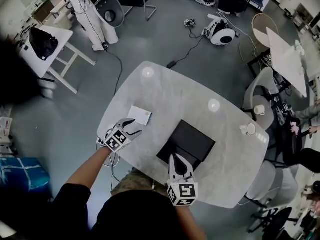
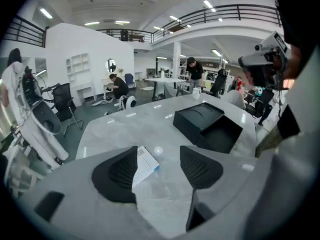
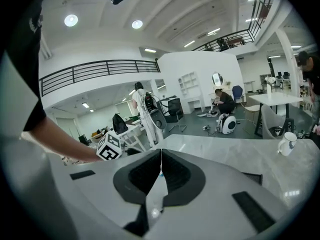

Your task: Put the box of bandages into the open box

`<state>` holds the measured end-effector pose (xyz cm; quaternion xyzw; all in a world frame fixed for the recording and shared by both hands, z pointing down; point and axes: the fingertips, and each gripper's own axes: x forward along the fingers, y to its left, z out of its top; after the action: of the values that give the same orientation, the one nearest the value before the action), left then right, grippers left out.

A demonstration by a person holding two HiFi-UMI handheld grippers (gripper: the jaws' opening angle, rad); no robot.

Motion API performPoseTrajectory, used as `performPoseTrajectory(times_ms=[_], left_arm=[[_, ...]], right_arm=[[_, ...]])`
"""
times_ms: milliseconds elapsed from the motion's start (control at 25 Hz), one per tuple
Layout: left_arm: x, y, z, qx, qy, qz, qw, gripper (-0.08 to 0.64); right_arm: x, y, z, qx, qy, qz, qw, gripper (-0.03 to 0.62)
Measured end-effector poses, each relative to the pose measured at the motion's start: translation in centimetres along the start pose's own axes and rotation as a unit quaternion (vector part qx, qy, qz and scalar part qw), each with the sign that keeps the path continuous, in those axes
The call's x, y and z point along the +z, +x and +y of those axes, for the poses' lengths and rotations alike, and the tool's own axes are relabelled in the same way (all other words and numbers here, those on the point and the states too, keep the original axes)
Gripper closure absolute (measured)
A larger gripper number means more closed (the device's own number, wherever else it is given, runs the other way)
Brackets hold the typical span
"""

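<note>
The table has a rounded, pebble-like outline and a smooth, pale grey top, faintly mottled like stone and glossy enough to carry round glints of the ceiling lights. The box of bandages lies flat on it near the person's left edge. It is a thin white rectangular carton with sharp corners; in the left gripper view it shows fine print on its face and a small blue patch at one corner. The left gripper points at it with its jaws standing well apart. Their black, ribbed pads sit either side of bare tabletop, and the carton lies just ahead, close to the left-hand pad but not clamped. To the right, well apart from the carton, sits the open box — matte black, rigid and square-edged. In the left gripper view it appears as two shallow halves side by side: one is a flat slab with a faint curved line across it, the other a hollow tray showing only dark walls and floor. The right gripper rests at the near edge of that box with its jaws closed together, ribbed pad against ribbed pad, holding nothing. A white mug, glazed and round, stands near the table's far right rim.
</note>
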<state>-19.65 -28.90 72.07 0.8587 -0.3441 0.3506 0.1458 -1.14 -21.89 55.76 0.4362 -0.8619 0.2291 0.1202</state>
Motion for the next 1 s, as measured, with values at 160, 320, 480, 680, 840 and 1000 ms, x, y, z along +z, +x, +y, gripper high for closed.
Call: performPoseTrajectory(times_ms=[160, 320, 480, 680, 840, 1000], left_arm=[[-2.0, 2.6, 1.4, -0.046, 0.082, 0.077, 0.9926, 0.226], [-2.6, 4.7, 2.3, -0.087, 0.156, 0.113, 0.9775, 0.198], [-3.5, 6.5, 2.9, -0.13, 0.176, 0.134, 0.9665, 0.163], [-5.5, 8.8, 3.8, -0.152, 0.216, 0.164, 0.9504, 0.144], [-7.4, 10.0, 4.7, -0.166, 0.257, 0.198, 0.9313, 0.133], [-7.9, 11.2, 5.6, -0.163, 0.241, 0.216, 0.9319, 0.127]], right_arm=[[-1.0, 1.8, 0.9, -0.001, 0.005, 0.018, 1.0, 0.58], [-1.0, 2.9, 0.4, -0.015, 0.01, 0.031, 0.999, 0.58], [-0.8, 3.8, -0.5, -0.034, 0.021, 0.042, 0.998, 0.58], [-0.9, 4.3, -2.0, -0.058, 0.027, 0.047, 0.997, 0.58], [-1.6, 4.4, -2.6, -0.074, 0.028, 0.054, 0.995, 0.58], [-2.1, 4.4, -3.4, -0.083, 0.028, 0.064, 0.994, 0.58]])
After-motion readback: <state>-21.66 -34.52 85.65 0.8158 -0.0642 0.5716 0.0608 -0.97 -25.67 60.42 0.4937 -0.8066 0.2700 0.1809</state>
